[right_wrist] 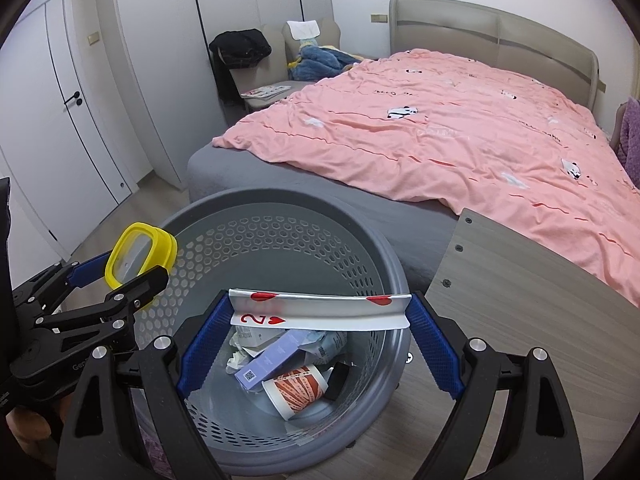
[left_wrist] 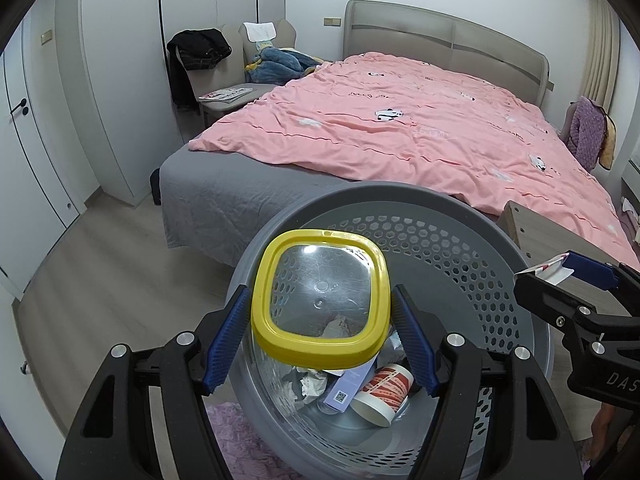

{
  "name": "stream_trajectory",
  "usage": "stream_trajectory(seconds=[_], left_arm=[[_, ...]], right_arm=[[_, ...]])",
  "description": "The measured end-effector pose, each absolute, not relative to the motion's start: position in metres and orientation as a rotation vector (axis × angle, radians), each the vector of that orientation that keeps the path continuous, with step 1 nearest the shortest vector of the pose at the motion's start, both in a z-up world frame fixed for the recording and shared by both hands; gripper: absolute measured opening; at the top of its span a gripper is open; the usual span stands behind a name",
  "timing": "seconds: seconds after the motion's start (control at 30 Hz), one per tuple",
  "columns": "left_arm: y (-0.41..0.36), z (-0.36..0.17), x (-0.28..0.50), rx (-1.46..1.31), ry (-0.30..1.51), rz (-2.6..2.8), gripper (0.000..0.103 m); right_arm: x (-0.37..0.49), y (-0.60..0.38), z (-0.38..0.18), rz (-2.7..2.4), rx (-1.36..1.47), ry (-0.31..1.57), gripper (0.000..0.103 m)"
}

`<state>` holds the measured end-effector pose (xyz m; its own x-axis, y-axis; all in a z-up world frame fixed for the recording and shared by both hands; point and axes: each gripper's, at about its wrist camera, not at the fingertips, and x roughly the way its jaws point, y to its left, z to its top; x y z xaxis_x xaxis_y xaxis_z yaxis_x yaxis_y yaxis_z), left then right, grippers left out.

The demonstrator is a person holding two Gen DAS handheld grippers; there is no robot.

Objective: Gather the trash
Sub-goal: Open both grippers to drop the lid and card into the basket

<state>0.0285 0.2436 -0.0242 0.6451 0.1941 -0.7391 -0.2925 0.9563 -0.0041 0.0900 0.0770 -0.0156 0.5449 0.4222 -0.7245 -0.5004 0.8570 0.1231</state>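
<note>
Trash bin [right_wrist: 280,216] sits directly below both tools, mouth open upward. Left gripper [left_wrist: 320,336] pinches a clear yellow-rimmed container [left_wrist: 320,296] above the bin's near-left side. Right gripper [right_wrist: 320,316] pinches a bent playing card [right_wrist: 320,308], long axis spanning finger to finger, over bin centre. Container's lower body is hard to make out; bin base cut off.

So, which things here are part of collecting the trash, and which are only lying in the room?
Part of the job:
- clear container with yellow rim, held by the left gripper
- playing card, held by the right gripper
- grey basket, with the paper cup and purple box inside

Only lying about:
- pink duvet
- magazine
- black clothes
</note>
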Motion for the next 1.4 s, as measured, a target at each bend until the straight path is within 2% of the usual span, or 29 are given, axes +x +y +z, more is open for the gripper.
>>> stream_trajectory(seconds=[0.07, 0.2, 0.3, 0.53, 1.4], left_arm=[[0.244, -0.023, 0.027, -0.128, 0.82, 0.281, 0.068], [0.246, -0.021, 0.026, -0.13, 0.816, 0.284, 0.069], [0.246, -0.02, 0.024, -0.13, 0.815, 0.292, 0.074], [0.245, -0.018, 0.022, -0.126, 0.814, 0.294, 0.077], [0.245, -0.017, 0.022, -0.125, 0.812, 0.295, 0.078]], right_arm=[[0.09, 0.077, -0.015, 0.551, -0.1, 0.829, 0.086], [0.089, 0.072, -0.012, 0.549, -0.083, 0.812, 0.096], [0.089, 0.071, -0.011, 0.543, -0.079, 0.809, 0.096], [0.09, 0.068, -0.01, 0.538, -0.065, 0.813, 0.096], [0.087, 0.061, -0.008, 0.537, -0.053, 0.804, 0.096]])
